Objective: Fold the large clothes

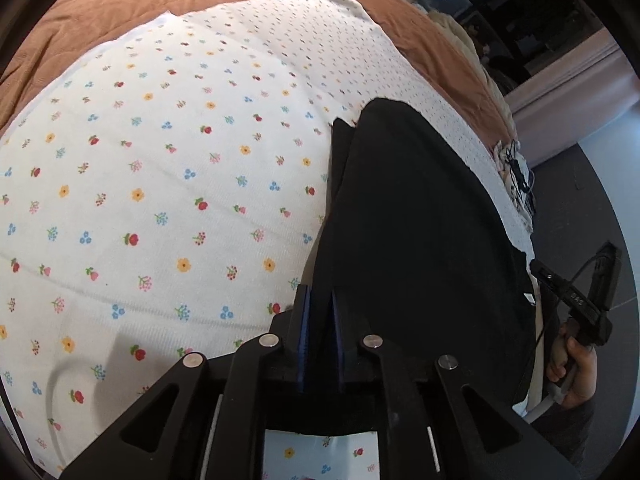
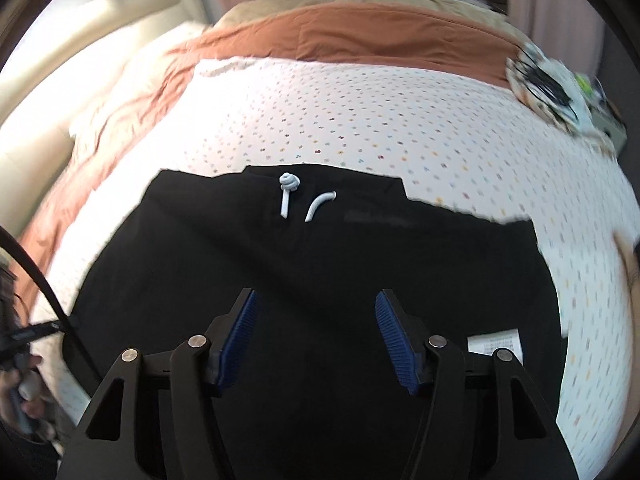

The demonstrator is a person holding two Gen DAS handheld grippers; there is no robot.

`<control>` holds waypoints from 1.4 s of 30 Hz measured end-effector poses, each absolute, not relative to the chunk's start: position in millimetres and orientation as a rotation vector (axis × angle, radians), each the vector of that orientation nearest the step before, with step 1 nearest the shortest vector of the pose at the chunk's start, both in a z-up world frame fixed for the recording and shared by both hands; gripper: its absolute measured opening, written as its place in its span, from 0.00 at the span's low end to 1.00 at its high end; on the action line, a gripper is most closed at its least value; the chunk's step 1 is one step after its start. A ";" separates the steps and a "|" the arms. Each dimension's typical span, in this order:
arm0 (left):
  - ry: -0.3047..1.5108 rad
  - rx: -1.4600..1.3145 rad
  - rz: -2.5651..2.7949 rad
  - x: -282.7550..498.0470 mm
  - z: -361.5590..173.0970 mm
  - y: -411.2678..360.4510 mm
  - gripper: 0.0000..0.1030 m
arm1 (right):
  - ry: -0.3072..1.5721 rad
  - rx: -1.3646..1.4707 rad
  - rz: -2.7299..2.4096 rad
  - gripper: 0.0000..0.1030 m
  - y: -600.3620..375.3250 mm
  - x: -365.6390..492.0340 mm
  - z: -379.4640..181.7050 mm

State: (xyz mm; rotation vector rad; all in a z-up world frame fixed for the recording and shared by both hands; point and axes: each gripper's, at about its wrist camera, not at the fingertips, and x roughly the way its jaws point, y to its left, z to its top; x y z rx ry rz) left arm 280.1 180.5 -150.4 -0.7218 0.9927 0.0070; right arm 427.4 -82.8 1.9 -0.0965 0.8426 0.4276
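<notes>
A black garment (image 2: 312, 248) with a pale drawstring (image 2: 289, 192) is spread on the flowered sheet (image 1: 160, 184) of the bed. Its edge is pinched between the nearly closed blue pads of the left hand-held gripper (image 1: 320, 320). The right hand-held gripper (image 2: 316, 336) is held above the cloth with its jaws apart, nothing being gripped.

Black garment (image 2: 320, 248) with pale blue-grey drawstring (image 2: 286, 194); white sheet (image 1: 160, 200) printed with small red, yellow, blue and pink flowers; rust-brown bedspread (image 1: 120, 8); blue gripper pads (image 2: 240, 336) (2 visible, ribbed).
</notes>
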 end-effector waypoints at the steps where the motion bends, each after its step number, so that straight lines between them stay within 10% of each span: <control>1: 0.987 -0.726 0.012 279.9 -149.8 179.8 0.13 | 0.848 -0.122 0.434 0.57 -77.0 435.0 0.1; 8: 0.957 -0.781 0.034 278.4 -150.0 182.1 0.16 | 0.869 -0.286 0.467 0.57 -42.9 481.9 -15.0; 10: 0.943 -0.794 0.034 278.1 -148.6 182.6 0.44 | 0.875 -0.327 0.480 0.57 -36.1 494.3 -20.3; 11: 0.936 -0.798 0.032 278.3 -147.8 182.5 0.85 | 0.877 -0.344 0.489 0.57 -32.4 499.4 -23.1; 12: 0.921 -0.801 0.028 278.4 -146.3 182.3 1.00 | 0.881 -0.357 0.497 0.57 -30.5 505.7 -26.9; 23: 0.904 -0.757 0.075 288.9 -142.1 182.1 1.00 | 0.925 -0.409 0.639 0.56 -17.2 539.8 -52.2; 29: 0.914 -0.779 0.088 288.6 -147.3 186.3 1.00 | 0.893 -0.385 0.719 0.06 -19.9 541.9 -46.1; 42: 0.893 -0.811 0.087 267.6 -142.2 193.3 1.00 | 0.827 -0.416 0.523 0.05 -3.7 547.2 -41.6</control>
